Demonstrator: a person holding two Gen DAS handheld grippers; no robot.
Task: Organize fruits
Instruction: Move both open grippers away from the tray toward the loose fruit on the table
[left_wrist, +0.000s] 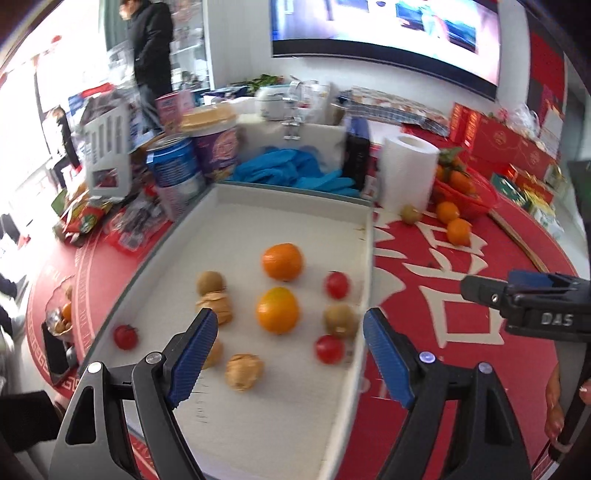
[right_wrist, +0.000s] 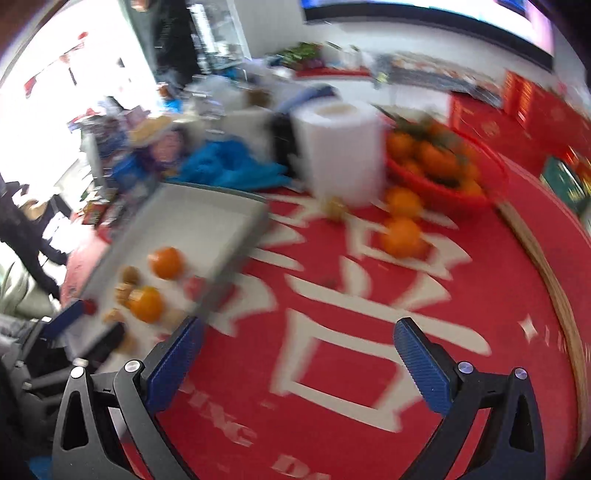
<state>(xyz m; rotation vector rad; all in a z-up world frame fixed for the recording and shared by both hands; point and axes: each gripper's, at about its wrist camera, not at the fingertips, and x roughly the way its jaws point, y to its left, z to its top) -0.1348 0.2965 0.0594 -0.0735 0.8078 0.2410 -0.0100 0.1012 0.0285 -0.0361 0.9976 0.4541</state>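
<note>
Tablecloth (left_wrist: 461, 302), red with large cream characters, covers the whole work surface. On it sits a shallow white tray (left_wrist: 258, 206), long and rectangular, with clutter of cans, tubs and packets along its far and left sides. Just beyond the tray's far right corner stands a white paper roll (left_wrist: 406, 170), and right of that a red basket (left_wrist: 476, 195) heaped with oranges, two more oranges and a small kiwi lying loose on the cloth in front of it. Blue gloves (left_wrist: 295, 173) lie crumpled behind the tray's far edge.

The left gripper (left_wrist: 291, 347) hangs over the tray's near half, its blue-padded jaws spread wide with nothing between them. The right gripper (right_wrist: 299, 354) is over the bare cloth to the right of the tray, jaws fully apart and empty; its view is heavily blurred.

Inside the tray the fruit lies scattered, none touching the grippers: two oranges (left_wrist: 282, 261) near the middle, one behind the other; two kiwis (left_wrist: 210, 282), one left and one right; walnuts (left_wrist: 243, 371) toward the near left; and cherry tomatoes (left_wrist: 337, 284), two by the right wall and one by the left wall
</note>
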